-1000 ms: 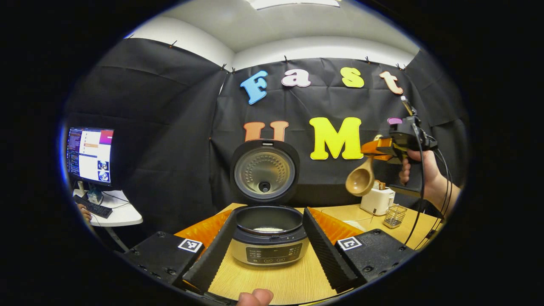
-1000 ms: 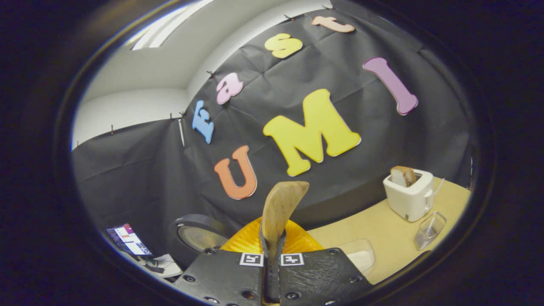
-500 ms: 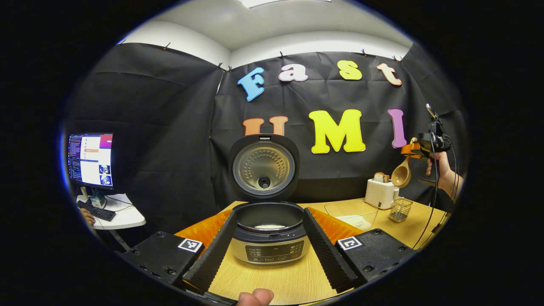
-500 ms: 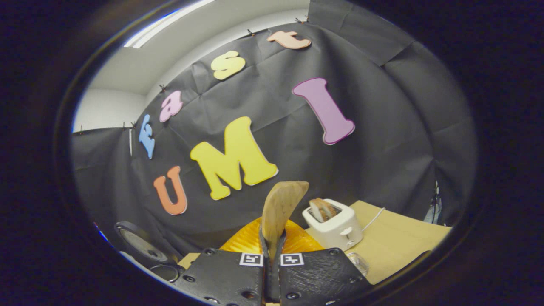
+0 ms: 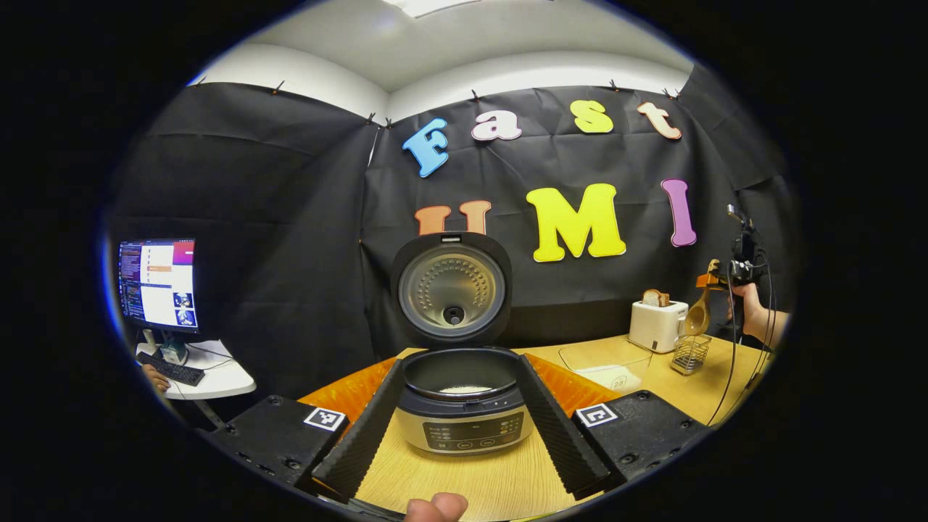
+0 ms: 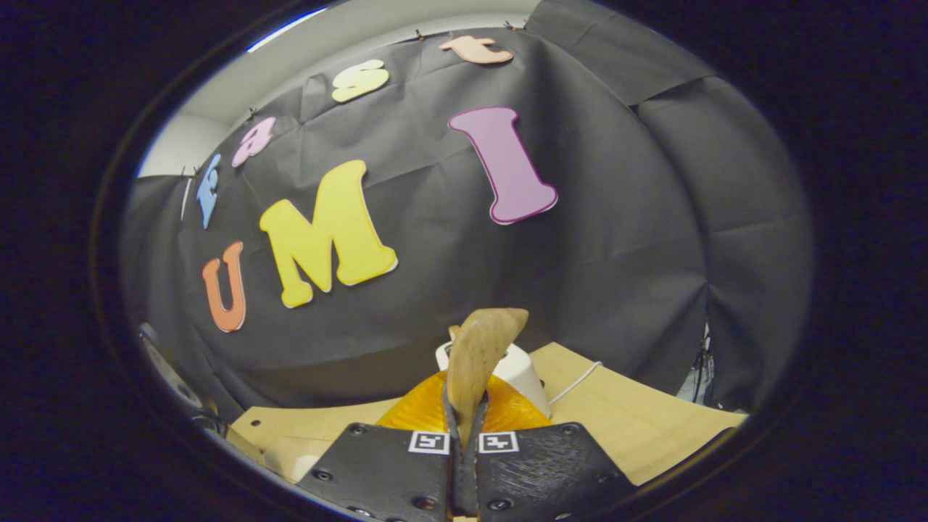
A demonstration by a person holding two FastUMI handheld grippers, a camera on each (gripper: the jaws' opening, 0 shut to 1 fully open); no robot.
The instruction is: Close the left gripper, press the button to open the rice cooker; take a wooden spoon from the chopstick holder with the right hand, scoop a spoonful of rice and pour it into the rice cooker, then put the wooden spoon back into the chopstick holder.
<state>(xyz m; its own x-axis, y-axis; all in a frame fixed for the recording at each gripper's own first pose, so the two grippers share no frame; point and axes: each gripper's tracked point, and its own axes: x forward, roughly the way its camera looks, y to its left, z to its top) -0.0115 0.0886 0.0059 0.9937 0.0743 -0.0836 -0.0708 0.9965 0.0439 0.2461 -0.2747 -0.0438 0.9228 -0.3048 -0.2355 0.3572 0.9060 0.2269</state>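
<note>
Right gripper (image 6: 464, 435) is clamped on a wooden spoon (image 6: 478, 362), held just above the holder (image 5: 689, 354) beside the toaster (image 5: 657, 325). Left gripper (image 5: 464, 420) stands wide apart, framing the open cooker (image 5: 464, 406) on the table (image 5: 500, 482).

Black ribbed fingers (image 5: 558, 424), square markers, screws, cables

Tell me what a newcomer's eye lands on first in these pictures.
The rice cooker stands open at the middle of the left gripper view, lid up, a little white rice in its pot. At the far right of that view the right gripper holds the wooden spoon just above the wire chopstick holder, beside the white toaster.
</note>
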